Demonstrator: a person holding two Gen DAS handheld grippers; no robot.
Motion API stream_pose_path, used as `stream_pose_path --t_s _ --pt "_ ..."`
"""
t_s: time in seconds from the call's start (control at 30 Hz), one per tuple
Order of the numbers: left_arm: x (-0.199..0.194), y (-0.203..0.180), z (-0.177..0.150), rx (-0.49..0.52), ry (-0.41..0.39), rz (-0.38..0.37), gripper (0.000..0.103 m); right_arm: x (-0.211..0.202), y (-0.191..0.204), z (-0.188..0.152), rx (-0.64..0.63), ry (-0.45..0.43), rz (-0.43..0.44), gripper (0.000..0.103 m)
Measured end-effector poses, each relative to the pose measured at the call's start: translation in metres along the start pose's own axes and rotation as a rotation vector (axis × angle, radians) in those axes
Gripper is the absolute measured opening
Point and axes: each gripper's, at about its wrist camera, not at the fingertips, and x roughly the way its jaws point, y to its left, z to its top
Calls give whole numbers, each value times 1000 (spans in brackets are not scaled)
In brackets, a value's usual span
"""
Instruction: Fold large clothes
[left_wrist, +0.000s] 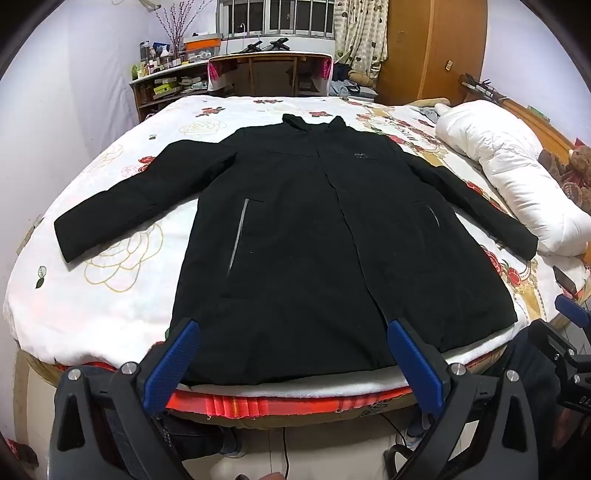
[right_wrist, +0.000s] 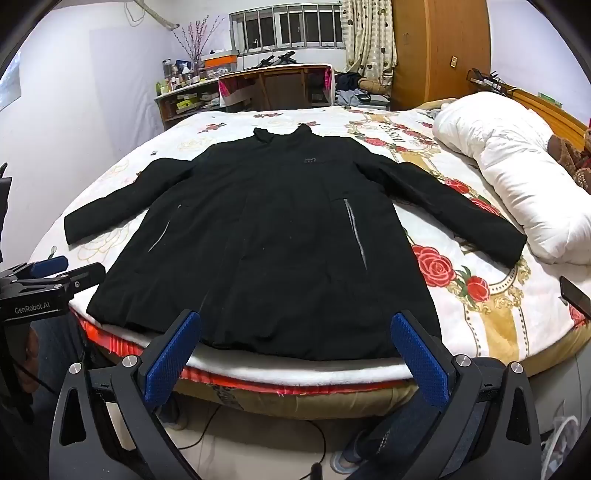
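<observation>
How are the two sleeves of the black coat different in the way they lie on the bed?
The left sleeve lies on bare floral bedsheet, with nothing near its cuff. The right sleeve reaches the rolled white duvet, and its cuff ends right beside it. Both are spread out flat and angled toward the near edge of the bed.

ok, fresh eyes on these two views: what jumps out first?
The black coat, spread flat front-up on the bed with both sleeves out, hem at the near edge. Then the white duvet bunched at the right, and both grippers, left and right, open and short of the hem.
</observation>
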Motion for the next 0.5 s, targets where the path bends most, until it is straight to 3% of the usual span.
stream_pose_path --t_s 0.5 --pt "2 -2 3 -1 -7 -6 103 -1 -1 0 0 -2 4 103"
